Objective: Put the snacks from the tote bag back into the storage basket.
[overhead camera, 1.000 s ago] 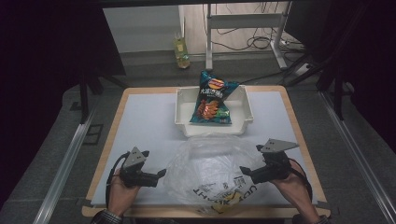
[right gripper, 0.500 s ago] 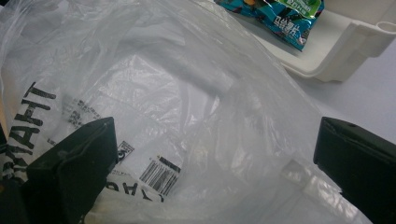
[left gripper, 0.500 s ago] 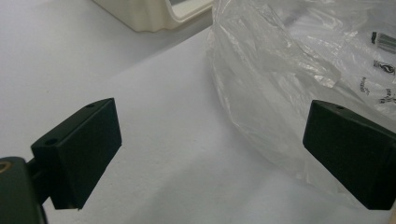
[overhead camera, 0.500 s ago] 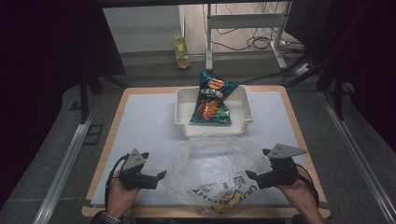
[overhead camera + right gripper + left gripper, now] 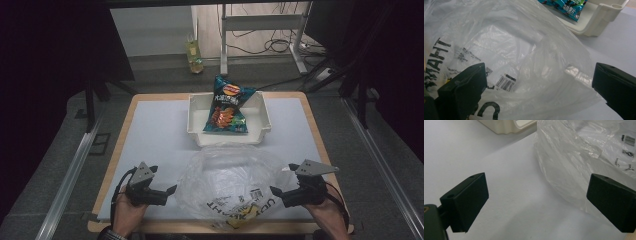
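Black left gripper (image 5: 167, 192): near the desk's (image 5: 150, 135) front-left corner, jaws spread wide, tips just left of the bag, nothing between them.
Plastic bag (image 5: 230, 182): clear, crumpled, black lettering, lying at the front edge between both grippers.
Right gripper (image 5: 280, 190): near the front-right corner, jaws spread, bag's edge between them.
Change: right gripper has dropped nearer the front edge; bag unmoved.

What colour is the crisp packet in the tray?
Teal, with red-orange print; the crisp packet shows best in the high view.
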`<control>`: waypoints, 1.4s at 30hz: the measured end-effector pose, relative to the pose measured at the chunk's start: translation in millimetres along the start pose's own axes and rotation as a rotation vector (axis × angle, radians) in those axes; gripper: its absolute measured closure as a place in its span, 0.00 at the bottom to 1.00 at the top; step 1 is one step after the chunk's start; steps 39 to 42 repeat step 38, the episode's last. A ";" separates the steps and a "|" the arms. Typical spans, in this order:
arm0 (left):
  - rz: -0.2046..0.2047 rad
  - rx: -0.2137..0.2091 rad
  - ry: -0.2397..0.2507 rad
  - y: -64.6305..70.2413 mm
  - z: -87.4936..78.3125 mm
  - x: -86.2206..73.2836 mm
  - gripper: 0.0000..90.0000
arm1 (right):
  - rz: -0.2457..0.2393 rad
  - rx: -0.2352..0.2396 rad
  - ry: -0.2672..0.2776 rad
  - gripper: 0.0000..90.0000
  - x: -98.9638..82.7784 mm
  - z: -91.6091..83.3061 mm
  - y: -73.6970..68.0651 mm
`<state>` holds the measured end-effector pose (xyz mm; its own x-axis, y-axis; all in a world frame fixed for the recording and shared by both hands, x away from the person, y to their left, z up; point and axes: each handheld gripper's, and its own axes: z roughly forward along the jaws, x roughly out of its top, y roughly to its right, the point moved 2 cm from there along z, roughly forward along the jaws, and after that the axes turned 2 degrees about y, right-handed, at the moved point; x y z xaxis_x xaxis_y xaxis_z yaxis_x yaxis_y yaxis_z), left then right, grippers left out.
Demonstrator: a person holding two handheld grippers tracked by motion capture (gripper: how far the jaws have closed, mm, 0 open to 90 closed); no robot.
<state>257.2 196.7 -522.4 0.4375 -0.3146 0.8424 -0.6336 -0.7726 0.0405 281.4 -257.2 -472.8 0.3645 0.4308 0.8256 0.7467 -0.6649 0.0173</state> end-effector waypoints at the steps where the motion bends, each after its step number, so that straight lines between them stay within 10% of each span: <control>1: 0.000 0.000 0.001 0.3 -0.5 -0.5 0.04 | -0.002 -0.005 -0.001 0.00 -1.3 -0.6 0.0; 42: -0.041 0.025 -0.085 -4.9 -15.3 -26.5 0.01 | 0.070 -0.058 -0.082 0.00 -54.0 -12.2 14.1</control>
